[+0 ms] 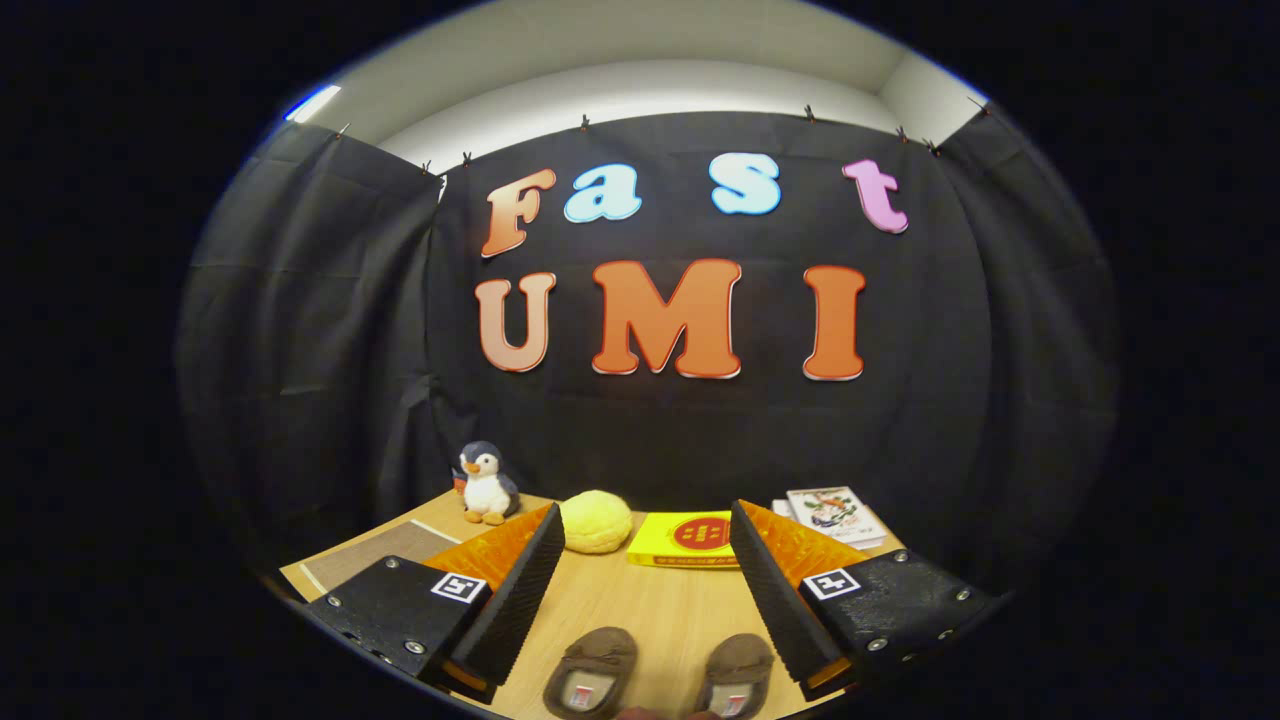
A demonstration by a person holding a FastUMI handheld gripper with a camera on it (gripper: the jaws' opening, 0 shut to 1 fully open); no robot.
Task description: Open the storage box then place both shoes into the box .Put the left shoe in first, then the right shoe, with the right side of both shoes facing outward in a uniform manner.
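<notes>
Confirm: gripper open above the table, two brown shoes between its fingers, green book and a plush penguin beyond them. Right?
Not quite. The book is yellow with a red mark, not green. The rest holds in the gripper view: the gripper is open above the table, the two brown shoes lie between its fingers, and the plush penguin stands beyond them.

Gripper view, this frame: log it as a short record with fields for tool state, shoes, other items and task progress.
tool: tool open, fingers spread wide, holding nothing
shoes: two brown slippers side by side on the wooden table, between the fingers
beyond fingers: yellow plush ball, yellow box, books
back corner: penguin plush
progress: shoes not yet picked up
</notes>
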